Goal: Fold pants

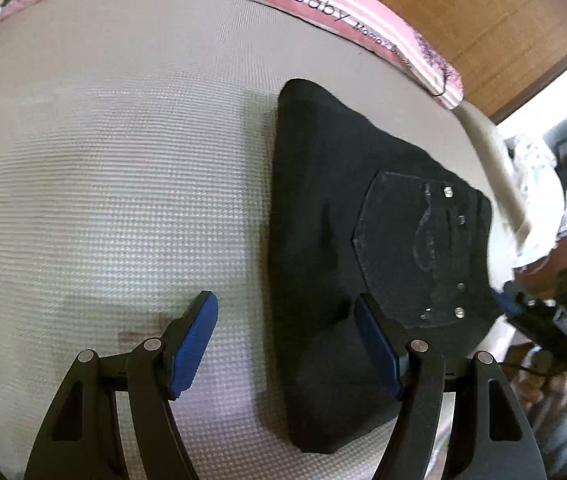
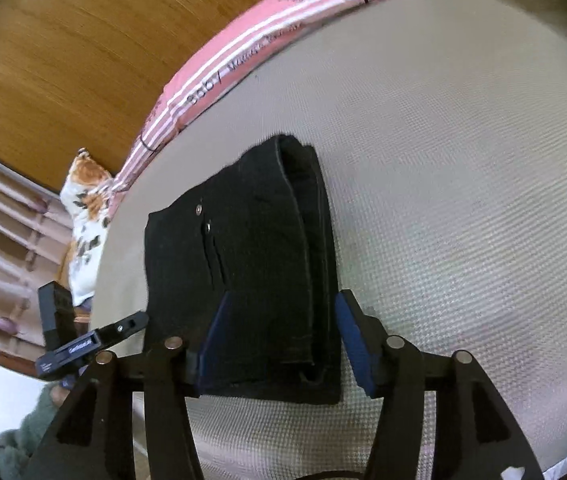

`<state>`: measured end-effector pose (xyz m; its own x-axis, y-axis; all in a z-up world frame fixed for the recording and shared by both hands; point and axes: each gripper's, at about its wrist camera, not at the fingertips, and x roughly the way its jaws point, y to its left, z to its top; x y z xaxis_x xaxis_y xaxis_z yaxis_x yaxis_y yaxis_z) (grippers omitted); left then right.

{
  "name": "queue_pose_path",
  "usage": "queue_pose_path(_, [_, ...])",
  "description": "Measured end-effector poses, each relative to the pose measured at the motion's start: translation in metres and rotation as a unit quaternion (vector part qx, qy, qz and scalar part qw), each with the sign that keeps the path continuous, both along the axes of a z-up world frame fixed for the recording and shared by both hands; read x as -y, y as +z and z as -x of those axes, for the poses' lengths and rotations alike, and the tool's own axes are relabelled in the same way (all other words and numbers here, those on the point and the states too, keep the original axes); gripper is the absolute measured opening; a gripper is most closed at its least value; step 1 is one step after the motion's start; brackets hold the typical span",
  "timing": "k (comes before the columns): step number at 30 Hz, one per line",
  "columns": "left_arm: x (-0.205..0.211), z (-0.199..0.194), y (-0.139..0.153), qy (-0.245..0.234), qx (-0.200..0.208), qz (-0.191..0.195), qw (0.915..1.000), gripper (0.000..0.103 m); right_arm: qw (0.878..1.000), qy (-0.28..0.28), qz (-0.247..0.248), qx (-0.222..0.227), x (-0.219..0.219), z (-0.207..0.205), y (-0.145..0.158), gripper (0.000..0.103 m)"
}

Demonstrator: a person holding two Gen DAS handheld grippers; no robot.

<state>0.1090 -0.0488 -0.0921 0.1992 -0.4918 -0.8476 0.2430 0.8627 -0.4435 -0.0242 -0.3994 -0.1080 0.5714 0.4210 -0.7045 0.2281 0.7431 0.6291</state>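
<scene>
The black pants [image 1: 331, 216] lie folded into a compact stack on the beige textured mat [image 1: 103, 180], back pocket with rivets facing up. My left gripper [image 1: 285, 340] is open, hovering over the pants' left edge, its right finger above the fabric. In the right wrist view the folded pants [image 2: 251, 264] show stacked layers and seams. My right gripper [image 2: 279, 344] is open, its jaws standing either side of the near end of the stack, holding nothing.
A pink striped blanket [image 1: 323, 4] borders the mat's far edge, with wooden floor [image 2: 63, 60] beyond. A floral cloth [image 2: 83, 208] lies off the mat's left side. The left gripper's body [image 2: 79, 344] shows in the right wrist view.
</scene>
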Motion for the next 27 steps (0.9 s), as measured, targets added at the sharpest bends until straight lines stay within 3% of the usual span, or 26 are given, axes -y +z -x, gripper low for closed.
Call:
queue_pose_path(7, [-0.001, -0.011, -0.007, -0.012, -0.050, 0.065, 0.9966, 0.071, 0.998, 0.015, -0.058, -0.027, 0.014, -0.006, -0.027, 0.052])
queue_pose_path(17, [0.003, -0.029, -0.019, -0.037, -0.085, 0.147, 0.9848, 0.074, 0.987, 0.050, -0.151, -0.002, 0.026, -0.030, -0.050, 0.048])
queue_pose_path(25, [0.016, -0.042, -0.020, -0.050, -0.080, 0.161, 0.9824, 0.075, 0.982, 0.097, -0.160, -0.003, 0.011, -0.076, -0.052, 0.042])
queue_pose_path(27, [0.018, -0.042, -0.021, -0.042, -0.074, 0.151, 0.9849, 0.062, 0.982, 0.101, -0.162, -0.001, 0.009, -0.080, -0.051, 0.041])
